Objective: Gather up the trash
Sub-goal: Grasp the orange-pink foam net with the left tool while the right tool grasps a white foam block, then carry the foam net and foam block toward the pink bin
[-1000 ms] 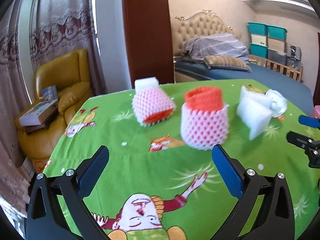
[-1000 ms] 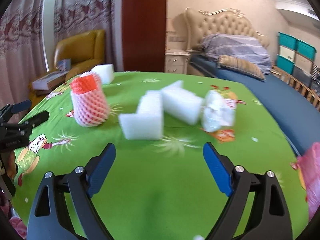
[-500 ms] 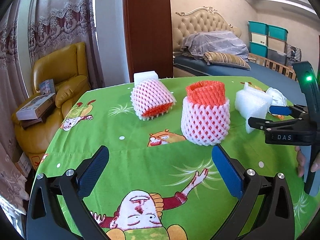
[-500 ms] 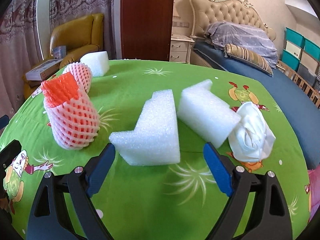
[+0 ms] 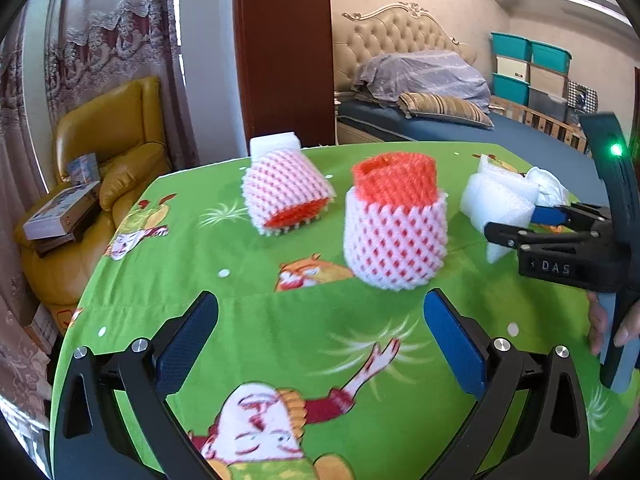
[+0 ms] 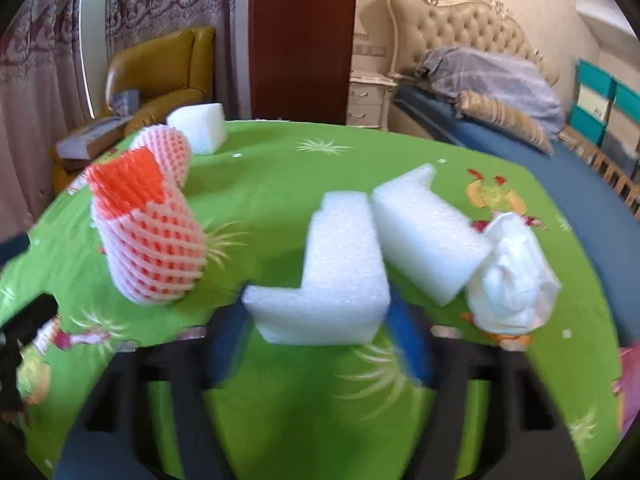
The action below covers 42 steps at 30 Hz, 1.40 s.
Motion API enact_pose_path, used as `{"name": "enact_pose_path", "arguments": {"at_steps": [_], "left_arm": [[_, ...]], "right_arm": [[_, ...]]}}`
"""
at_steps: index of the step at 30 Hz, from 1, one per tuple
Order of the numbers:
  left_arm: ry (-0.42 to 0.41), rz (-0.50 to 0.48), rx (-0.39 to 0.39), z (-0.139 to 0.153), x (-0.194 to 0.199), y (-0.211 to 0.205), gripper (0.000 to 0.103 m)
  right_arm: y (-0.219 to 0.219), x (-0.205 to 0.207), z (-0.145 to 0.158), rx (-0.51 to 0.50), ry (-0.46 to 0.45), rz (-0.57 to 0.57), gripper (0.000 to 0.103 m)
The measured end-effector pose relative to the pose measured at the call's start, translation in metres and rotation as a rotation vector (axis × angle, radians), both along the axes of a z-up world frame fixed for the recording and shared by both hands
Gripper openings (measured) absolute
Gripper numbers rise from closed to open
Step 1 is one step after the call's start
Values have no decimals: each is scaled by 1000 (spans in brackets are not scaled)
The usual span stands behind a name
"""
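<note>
Closing my right gripper (image 6: 316, 320) around the white L-shaped foam corner piece (image 6: 332, 276); its jaws have just been narrowing, the foam sits between them, though blur hides whether the pads press yet. My right hand is nearer: the foam lies dead ahead, its long edge crossing the jaws. Beyond this foam leans a second white foam block (image 6: 424, 232). My left gripper (image 5: 320, 340) hangs spread and empty, short of the red-and-white mesh fruit sleeve (image 5: 394, 232).

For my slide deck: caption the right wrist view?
Right gripper jaws closing around an L-shaped white foam block on the green tablecloth.
</note>
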<state>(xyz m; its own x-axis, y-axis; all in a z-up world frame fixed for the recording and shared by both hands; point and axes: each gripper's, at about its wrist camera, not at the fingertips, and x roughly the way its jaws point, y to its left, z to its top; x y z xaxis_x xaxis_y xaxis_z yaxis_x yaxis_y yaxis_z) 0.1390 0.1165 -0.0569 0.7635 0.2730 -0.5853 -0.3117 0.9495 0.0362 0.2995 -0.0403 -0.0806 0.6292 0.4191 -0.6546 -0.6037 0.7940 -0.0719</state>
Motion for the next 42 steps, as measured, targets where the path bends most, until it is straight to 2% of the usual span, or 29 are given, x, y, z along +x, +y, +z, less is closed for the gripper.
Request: {"name": "enact_pose_path", "arguments": {"at_steps": [6,13,14,15,16,19,20,25,34,42], "left_arm": [[22,-14,-53,3,38,-3,96],[70,-13,-38,-5,92,-18,96],[76,-5,-36,-8,97,-17,88],[76,0,-39,-9,100,-17,69],[72,-5,-63,-10,100,-16,63],[28,-15,-79,-6,88,-19,49],[14,-24,-80,-5,82,-21,48],[-9,-39,-77,-4,53,-29,48],[-47,-75,-11,-2,15,-52,48],[-105,-96,-25,3,-5,-65,48]], "right_arm": [[-38,-26,17,34,-81,-25,58],[-76,-47,22,111,-73,-40,58],[-79,-49,21,117,-69,-41,58],[-80,-51,19,119,-69,-42,58],[-82,-54,18,121,-72,-43,58],[-85,-61,15,128,-70,-43,58],[-85,-62,14,133,-67,-45,58],[-88,-66,14,140,-59,-56,58],[-91,-82,10,129,-68,-53,58],[-99,-94,5,136,-78,-54,58]]}}
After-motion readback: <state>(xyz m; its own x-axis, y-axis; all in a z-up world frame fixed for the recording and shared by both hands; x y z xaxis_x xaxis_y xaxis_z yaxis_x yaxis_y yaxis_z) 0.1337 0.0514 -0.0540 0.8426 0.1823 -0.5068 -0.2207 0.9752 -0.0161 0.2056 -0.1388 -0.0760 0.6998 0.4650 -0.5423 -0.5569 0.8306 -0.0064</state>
